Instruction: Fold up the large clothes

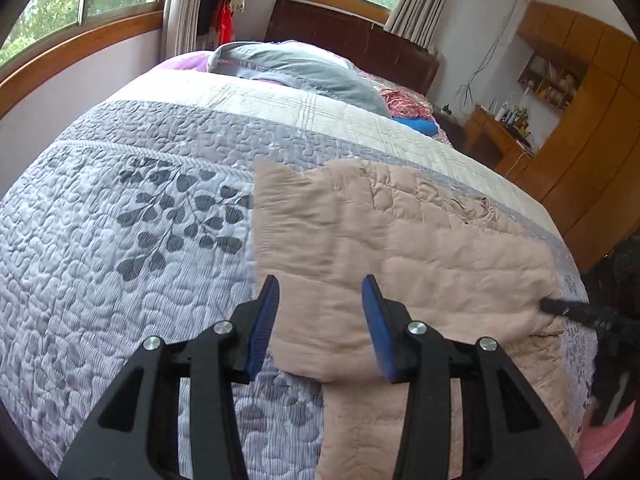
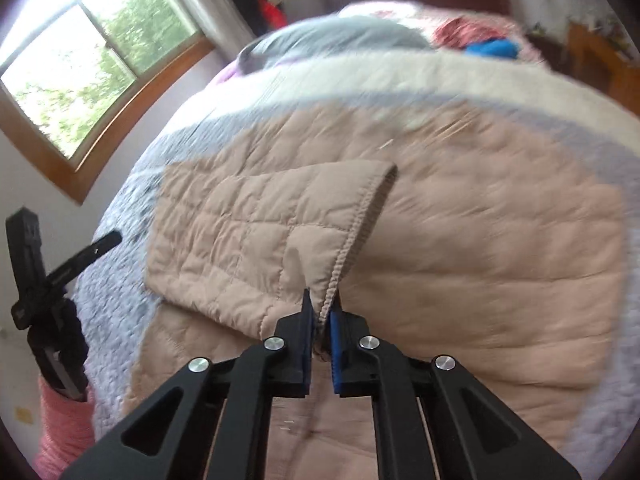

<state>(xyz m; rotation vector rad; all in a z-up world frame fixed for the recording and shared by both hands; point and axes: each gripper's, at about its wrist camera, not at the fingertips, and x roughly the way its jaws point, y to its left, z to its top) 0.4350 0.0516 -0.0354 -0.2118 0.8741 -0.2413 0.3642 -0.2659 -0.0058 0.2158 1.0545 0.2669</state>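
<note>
A beige quilted jacket (image 1: 400,248) lies spread on the bed's grey leaf-patterned bedspread (image 1: 120,240). My left gripper (image 1: 320,320) is open and empty, hovering over the jacket's near left part. In the right wrist view my right gripper (image 2: 322,312) is shut on the stitched edge of the jacket (image 2: 480,260), holding a folded-over flap (image 2: 248,232) lifted across the body. The right gripper's black tip also shows in the left wrist view (image 1: 560,306) at the jacket's right edge. The left gripper shows at the left of the right wrist view (image 2: 60,268).
A grey pillow (image 1: 296,72) and red and blue clothes (image 1: 412,116) lie at the head of the bed by the dark headboard (image 1: 352,40). Windows line the left wall. Wooden desk and cabinets (image 1: 580,140) stand at the right.
</note>
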